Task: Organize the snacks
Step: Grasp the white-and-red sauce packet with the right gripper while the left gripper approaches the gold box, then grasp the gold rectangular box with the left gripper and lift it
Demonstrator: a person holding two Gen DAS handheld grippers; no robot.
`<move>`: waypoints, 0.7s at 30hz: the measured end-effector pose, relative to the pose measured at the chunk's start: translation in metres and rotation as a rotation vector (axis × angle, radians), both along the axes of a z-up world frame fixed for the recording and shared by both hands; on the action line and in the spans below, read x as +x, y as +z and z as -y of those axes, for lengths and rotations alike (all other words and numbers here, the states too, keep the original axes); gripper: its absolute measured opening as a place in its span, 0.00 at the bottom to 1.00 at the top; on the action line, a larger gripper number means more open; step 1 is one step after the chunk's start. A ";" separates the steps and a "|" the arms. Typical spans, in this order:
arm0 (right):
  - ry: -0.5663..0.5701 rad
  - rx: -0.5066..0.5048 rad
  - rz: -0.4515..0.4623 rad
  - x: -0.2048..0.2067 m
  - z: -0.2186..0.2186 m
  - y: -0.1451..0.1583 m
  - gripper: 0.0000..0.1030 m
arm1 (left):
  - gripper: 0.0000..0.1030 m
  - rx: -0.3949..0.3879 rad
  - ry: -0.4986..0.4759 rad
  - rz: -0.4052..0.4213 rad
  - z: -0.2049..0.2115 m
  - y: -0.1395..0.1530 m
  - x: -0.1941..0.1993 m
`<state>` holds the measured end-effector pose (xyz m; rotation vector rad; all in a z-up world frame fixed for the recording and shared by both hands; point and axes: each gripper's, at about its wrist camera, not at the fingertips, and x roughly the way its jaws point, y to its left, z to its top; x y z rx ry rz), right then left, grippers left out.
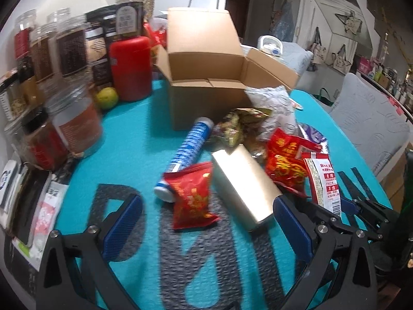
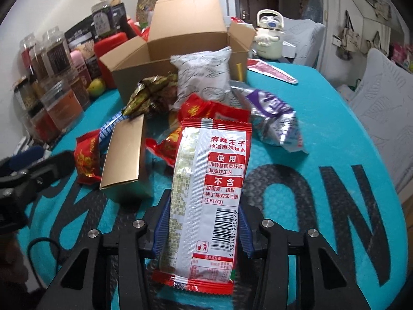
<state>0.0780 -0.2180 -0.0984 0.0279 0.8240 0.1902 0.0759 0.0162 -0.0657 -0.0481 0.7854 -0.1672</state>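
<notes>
Inside, the open brown cardboard box looks bare. Nearer, the right gripper pinches a red-and-white printed snack packet, while the left gripper stands spread.

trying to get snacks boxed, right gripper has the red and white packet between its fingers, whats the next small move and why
Probably lift the packet clear of the pile and carry it toward the open box. The right gripper has its pads against the packet's sides, the box is empty as far as can be seen, and the left gripper is open, holding nothing.
</notes>
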 end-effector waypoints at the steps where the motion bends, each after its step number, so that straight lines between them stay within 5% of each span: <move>1: -0.006 0.002 0.006 -0.001 0.005 0.002 0.44 | 1.00 -0.003 -0.007 -0.002 0.003 0.000 0.001; 11: -0.068 0.023 0.015 -0.004 0.038 0.003 0.44 | 1.00 -0.039 -0.102 -0.055 0.041 -0.012 0.013; 18: -0.096 0.040 -0.003 0.000 0.052 -0.004 0.44 | 0.87 -0.028 -0.118 -0.091 0.057 -0.024 0.023; 21: -0.099 0.046 -0.008 0.000 0.055 -0.006 0.44 | 0.74 -0.020 -0.108 -0.113 0.059 -0.032 0.029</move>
